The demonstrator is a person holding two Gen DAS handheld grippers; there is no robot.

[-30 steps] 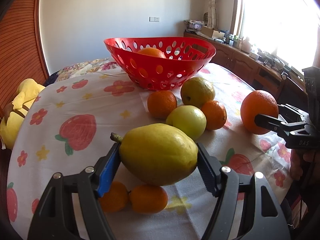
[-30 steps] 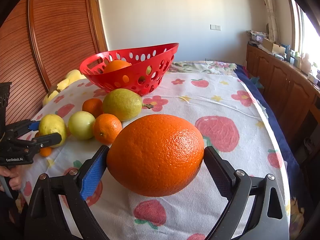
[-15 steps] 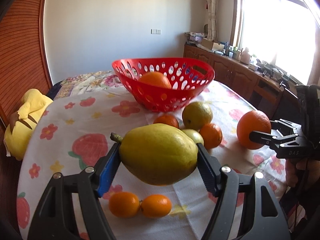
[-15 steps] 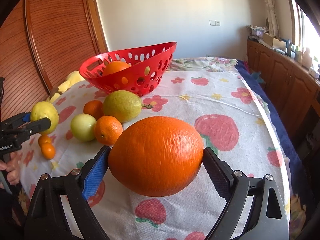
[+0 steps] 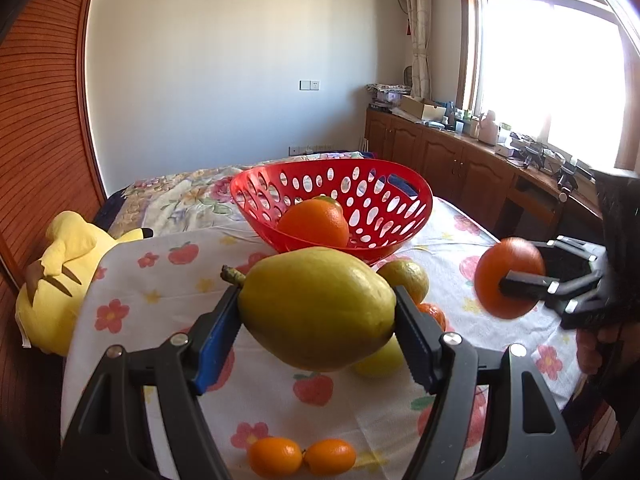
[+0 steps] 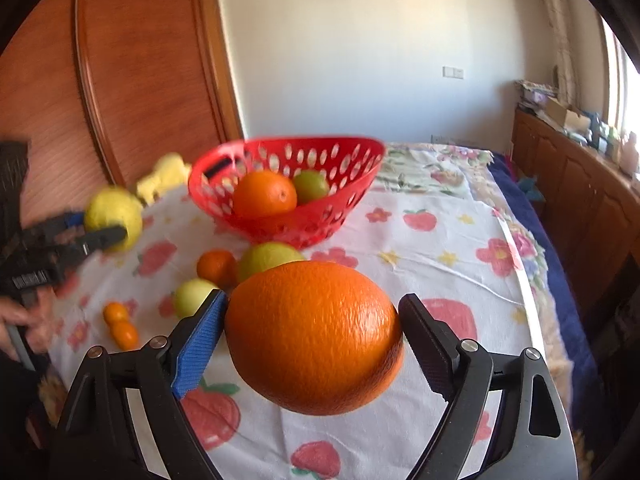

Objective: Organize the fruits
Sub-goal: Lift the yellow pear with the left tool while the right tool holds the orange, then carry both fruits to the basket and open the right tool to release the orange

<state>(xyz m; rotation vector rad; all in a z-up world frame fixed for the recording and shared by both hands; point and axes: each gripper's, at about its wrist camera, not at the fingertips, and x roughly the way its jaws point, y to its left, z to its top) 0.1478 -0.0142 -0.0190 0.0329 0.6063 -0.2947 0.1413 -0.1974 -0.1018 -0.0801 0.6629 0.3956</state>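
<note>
Both tongs are loaded right now. The left tongs (image 5: 318,322) are clamped around a big yellow-green pear-ish fruit (image 5: 316,308), held up off the cloth in the lower middle of that view. The right tongs (image 6: 312,338) are pinched on a large orange (image 6: 314,336), also in the air.

The red basket (image 5: 416,204) sits in the middle of both views, beyond the fruit, with one orange (image 6: 264,194) and a green fruit (image 6: 312,186) already in it. Loose on the strawberry-print cloth (image 6: 440,240): a few small citrus and two kumquats (image 5: 300,456) at the bottom edge.

Looks like the carry step to me. Next I'd guess each piece needs to go over the rim, low, then the tongs open, one side at a time so they don't bump.
</note>
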